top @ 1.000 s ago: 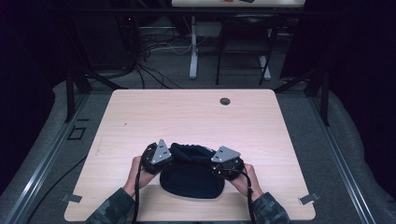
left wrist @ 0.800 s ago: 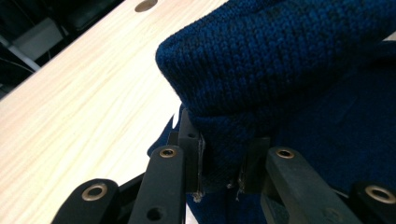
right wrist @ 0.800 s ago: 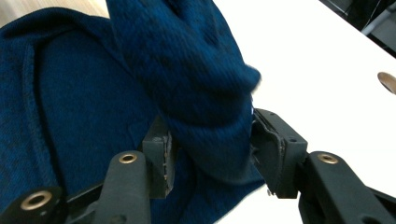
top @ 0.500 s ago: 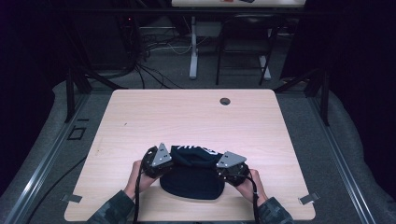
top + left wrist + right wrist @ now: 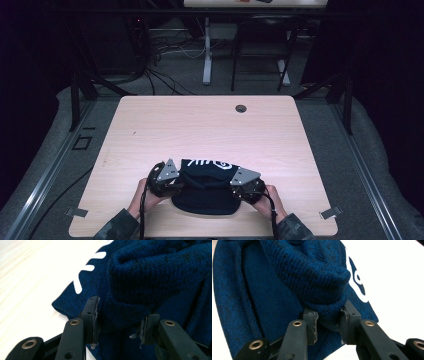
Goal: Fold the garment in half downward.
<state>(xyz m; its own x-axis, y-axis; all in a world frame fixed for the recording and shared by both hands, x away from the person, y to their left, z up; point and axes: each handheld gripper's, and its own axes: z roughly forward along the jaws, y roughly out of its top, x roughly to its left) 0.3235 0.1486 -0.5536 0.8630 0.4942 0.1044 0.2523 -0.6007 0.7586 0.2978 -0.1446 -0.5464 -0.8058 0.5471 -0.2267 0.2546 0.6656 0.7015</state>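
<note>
A thick fold of the blue knit [image 5: 205, 187] is clamped by each gripper, left [image 5: 120, 322] and right [image 5: 328, 320], over the desk [image 5: 200, 130].

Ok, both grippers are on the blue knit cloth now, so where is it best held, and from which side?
Hold the blue knit cloth by its thick rolled edge, one end each. The left gripper comes from the cloth's left end and the right gripper from its right end. That bunched fold fills the jaws; the flat layers below on the table probably would slip.
</note>
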